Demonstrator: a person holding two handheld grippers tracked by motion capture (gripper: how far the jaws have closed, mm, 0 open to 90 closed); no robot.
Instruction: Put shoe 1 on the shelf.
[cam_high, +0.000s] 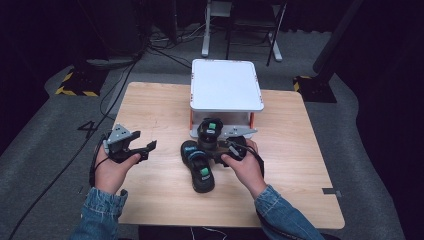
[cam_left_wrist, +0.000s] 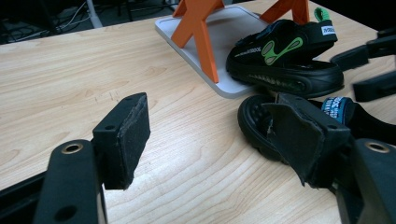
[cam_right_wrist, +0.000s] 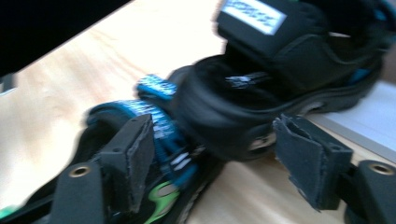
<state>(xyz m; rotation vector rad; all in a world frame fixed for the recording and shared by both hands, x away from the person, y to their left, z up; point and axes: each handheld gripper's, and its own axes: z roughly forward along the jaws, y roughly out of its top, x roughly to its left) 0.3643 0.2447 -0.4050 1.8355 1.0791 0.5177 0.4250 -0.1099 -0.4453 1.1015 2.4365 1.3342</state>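
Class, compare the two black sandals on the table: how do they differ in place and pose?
The far sandal rests on the white rack's base; the near sandal lies on the wooden table. Far sandal points at the rack; near sandal lies slanted, touching it. Both are black with green marks.

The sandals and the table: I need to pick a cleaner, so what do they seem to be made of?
The sandals look like matte black rubber or foam soles, ridged along the edge, with fabric straps carrying sewn labels; probably synthetic. The table shows pale wood grain with a smooth, low sheen, so wood or a wood-look laminate; the pictures cannot tell which.
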